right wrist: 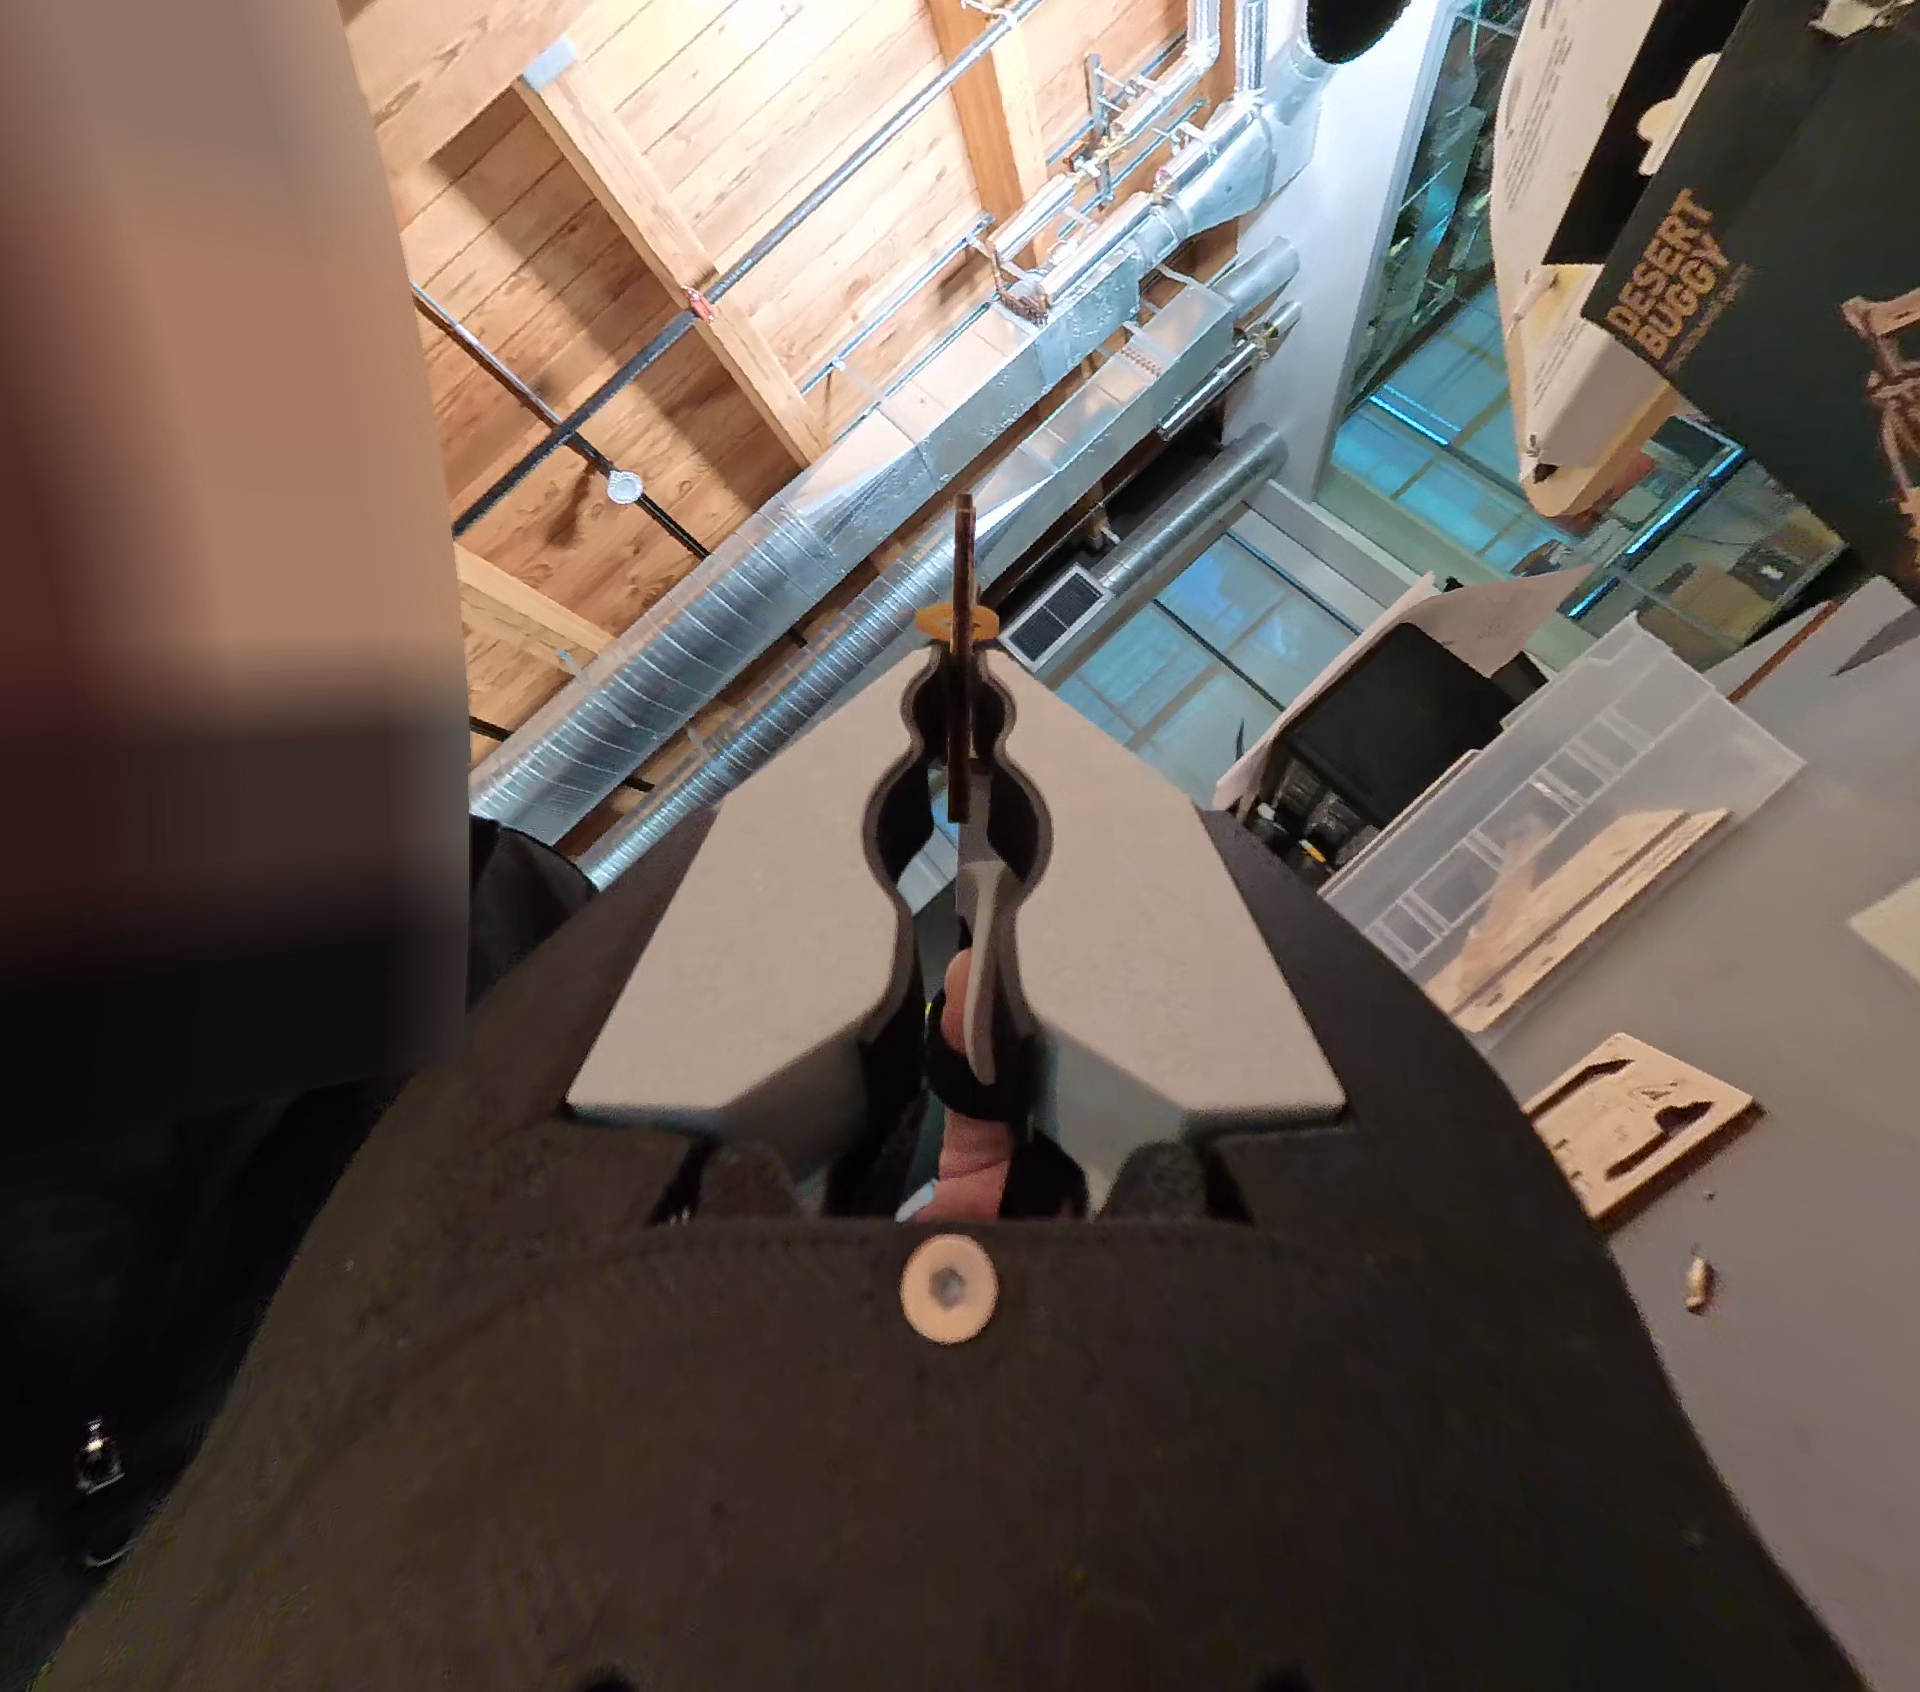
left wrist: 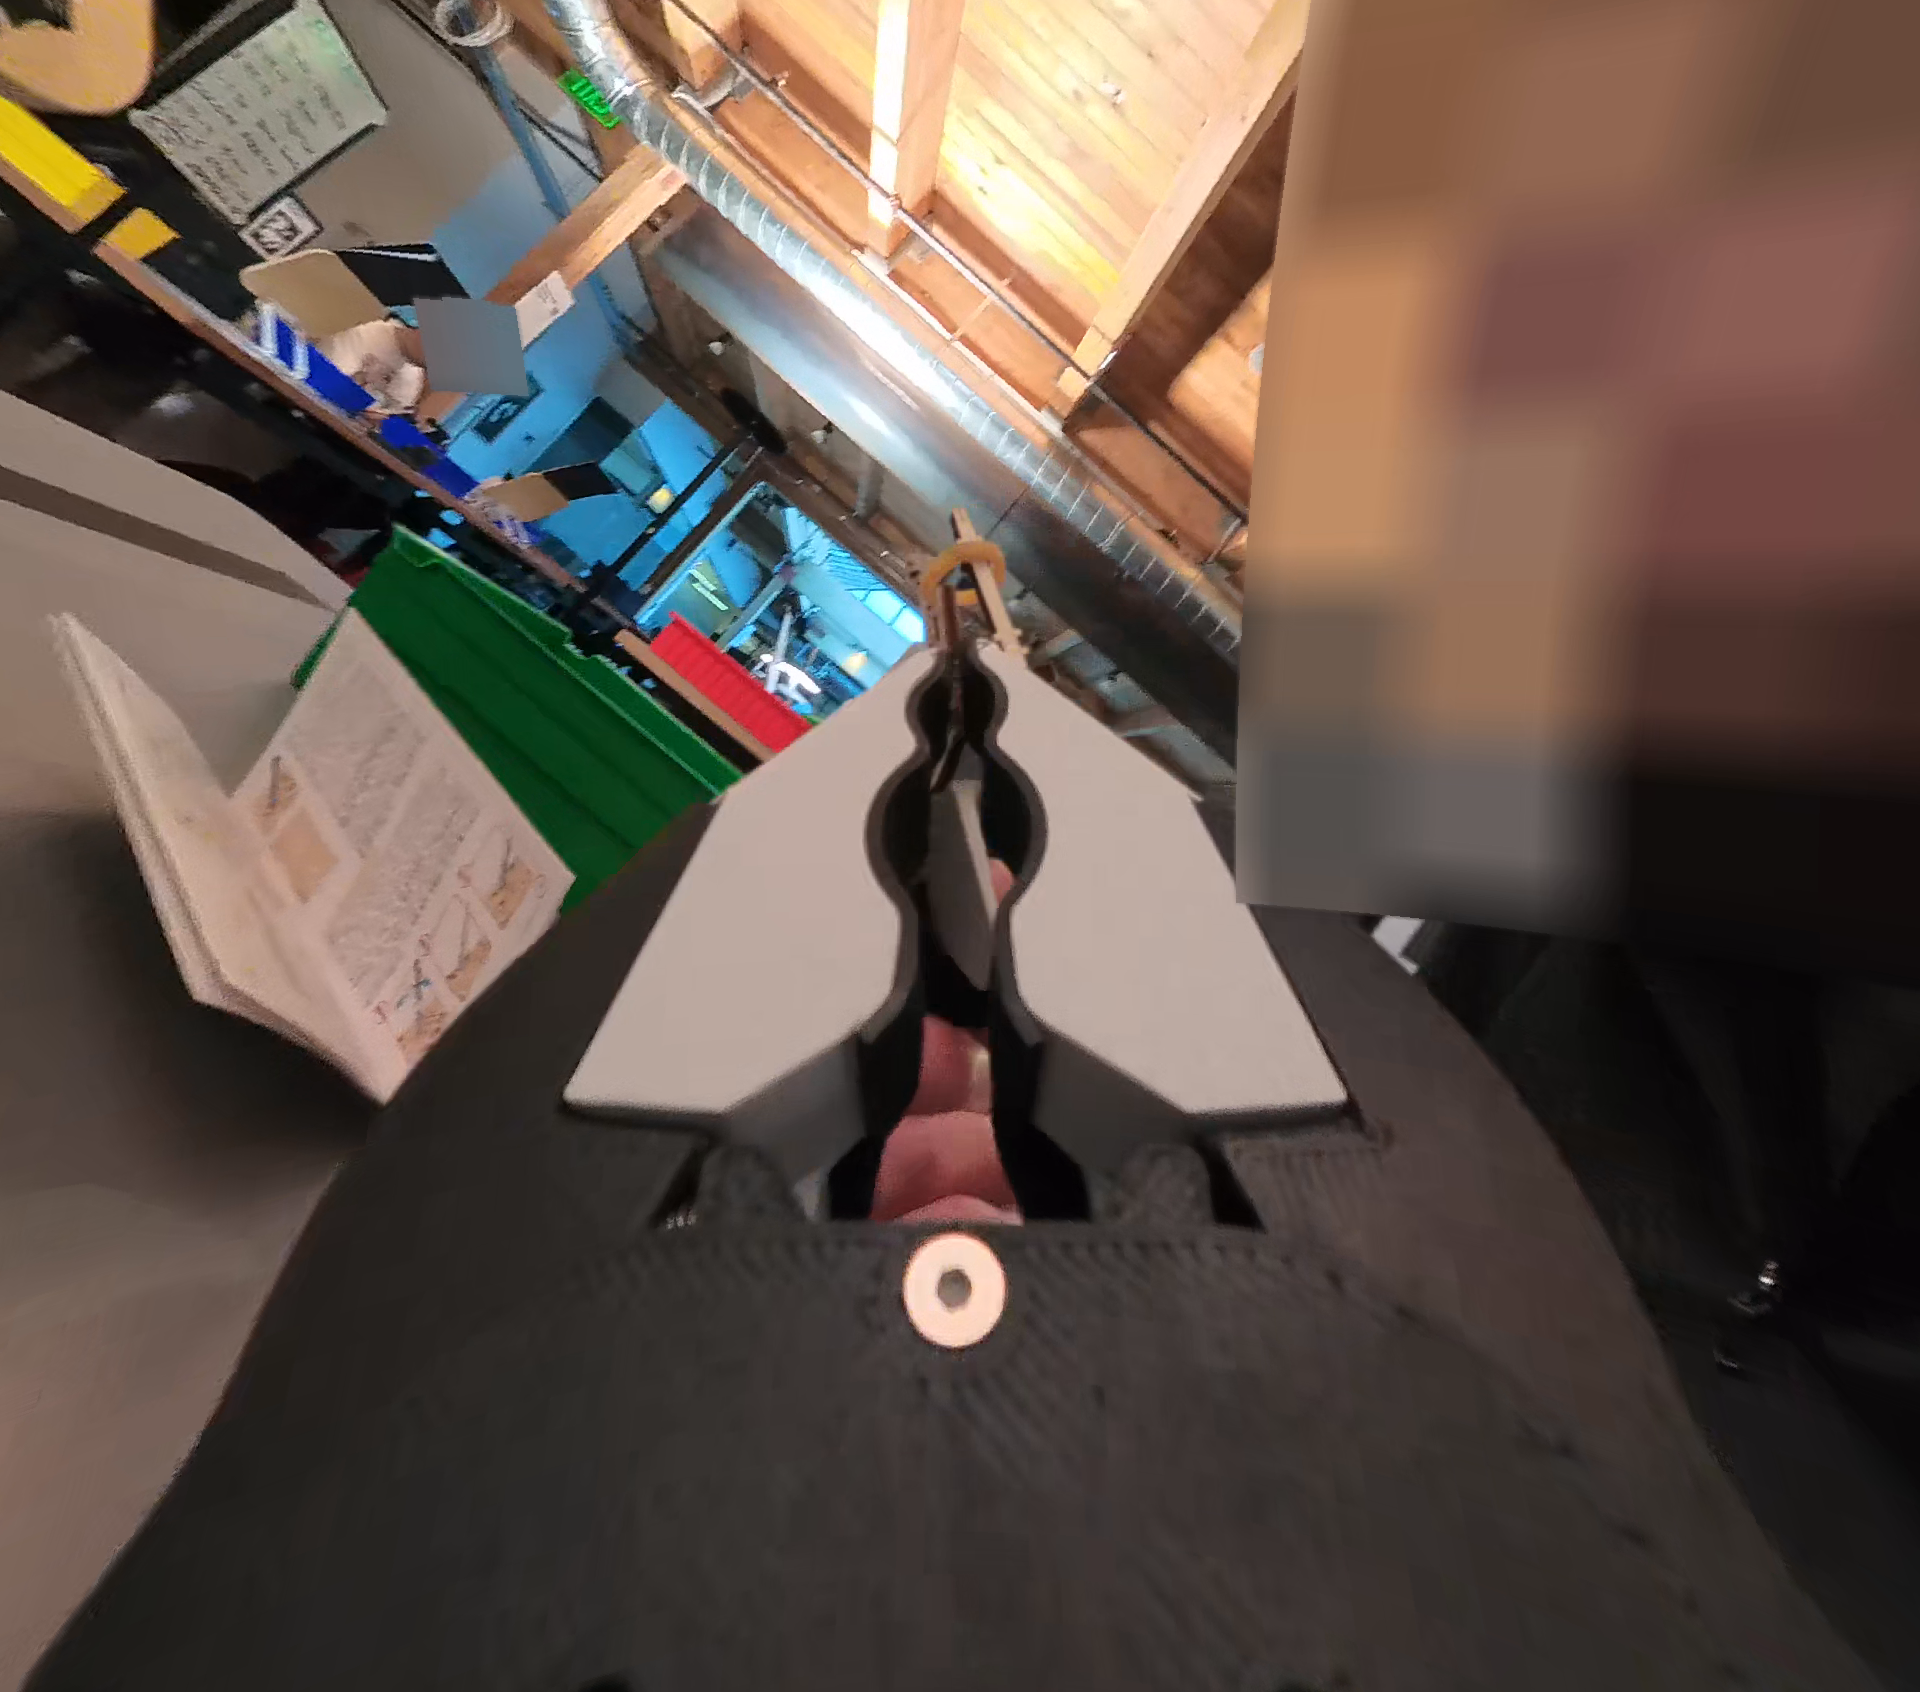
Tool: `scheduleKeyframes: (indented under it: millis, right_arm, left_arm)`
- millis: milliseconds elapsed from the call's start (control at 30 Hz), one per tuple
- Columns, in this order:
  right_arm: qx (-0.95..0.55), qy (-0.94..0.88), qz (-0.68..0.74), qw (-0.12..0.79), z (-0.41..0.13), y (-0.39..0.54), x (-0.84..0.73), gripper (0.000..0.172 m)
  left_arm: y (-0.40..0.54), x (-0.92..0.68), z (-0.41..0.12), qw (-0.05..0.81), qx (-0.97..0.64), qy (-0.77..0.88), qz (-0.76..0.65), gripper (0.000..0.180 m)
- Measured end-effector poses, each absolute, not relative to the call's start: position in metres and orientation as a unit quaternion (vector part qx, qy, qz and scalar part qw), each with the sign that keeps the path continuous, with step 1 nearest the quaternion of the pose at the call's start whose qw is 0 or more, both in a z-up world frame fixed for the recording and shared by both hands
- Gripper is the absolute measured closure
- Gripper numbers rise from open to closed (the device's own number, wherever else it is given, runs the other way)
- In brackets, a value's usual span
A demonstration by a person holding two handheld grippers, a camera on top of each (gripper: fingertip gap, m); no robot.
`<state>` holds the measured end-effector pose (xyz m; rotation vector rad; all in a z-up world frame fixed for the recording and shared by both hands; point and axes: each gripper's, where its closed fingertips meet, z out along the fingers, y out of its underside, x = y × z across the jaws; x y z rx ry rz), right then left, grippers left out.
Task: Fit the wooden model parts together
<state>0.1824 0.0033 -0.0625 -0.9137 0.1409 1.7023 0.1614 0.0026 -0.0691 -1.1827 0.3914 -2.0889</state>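
Left gripper [left wrist: 961, 655]: clenched on a small wooden model part [left wrist: 977, 593], which stuck out past its tips.
Right gripper [right wrist: 961, 655]: clamped a thin wooden stick [right wrist: 964, 593] that carried a round washer [right wrist: 940, 619].

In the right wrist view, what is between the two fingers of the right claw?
A thin dark wooden stick stands there, with a small tan ring around it above the fingertips.

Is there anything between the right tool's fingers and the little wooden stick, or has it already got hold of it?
Nothing visible stands between them. The right gripper is closed on the thin dark wooden stick, which pokes out past the fingertips through a small tan ring. Beyond it is only open air toward the ceiling ducts.
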Motion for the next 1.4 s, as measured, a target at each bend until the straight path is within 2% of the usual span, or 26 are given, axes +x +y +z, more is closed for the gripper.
scheduleKeyframes:
  millis: [300,433,567,600,767,900,1267,1400]
  right_arm:
    - [-0.397,0.068,0.717,0.569,-0.069,0.008,0.187,0.171]
    - [-0.407,0.062,0.709,0.573,-0.072,0.009,0.187,0.171]
    - [-0.414,0.049,0.699,0.581,-0.071,0.009,0.188,0.171]
    - [-0.416,0.047,0.697,0.583,-0.071,0.008,0.188,0.171]
    - [-0.420,0.034,0.693,0.585,-0.070,0.008,0.185,0.171]
    - [-0.418,0.035,0.694,0.585,-0.071,0.008,0.185,0.171]
    - [-0.416,0.037,0.688,0.594,-0.067,0.007,0.187,0.171]
    - [-0.414,0.040,0.690,0.593,-0.068,0.007,0.187,0.171]
  left_arm:
    - [0.010,0.160,-0.080,0.351,-0.485,0.167,-0.783,0.166]
    - [0.012,0.161,-0.083,0.343,-0.498,0.185,-0.775,0.144]
    - [0.004,0.166,-0.082,0.348,-0.513,0.245,-0.746,0.132]
    - [0.004,0.167,-0.081,0.346,-0.515,0.249,-0.743,0.131]
    - [0.000,0.178,-0.085,0.345,-0.539,0.289,-0.712,0.155]
    - [0.002,0.177,-0.083,0.345,-0.537,0.287,-0.715,0.162]
    - [0.005,0.178,-0.075,0.375,-0.531,0.272,-0.710,0.164]
    - [0.006,0.178,-0.074,0.356,-0.524,0.249,-0.732,0.164]
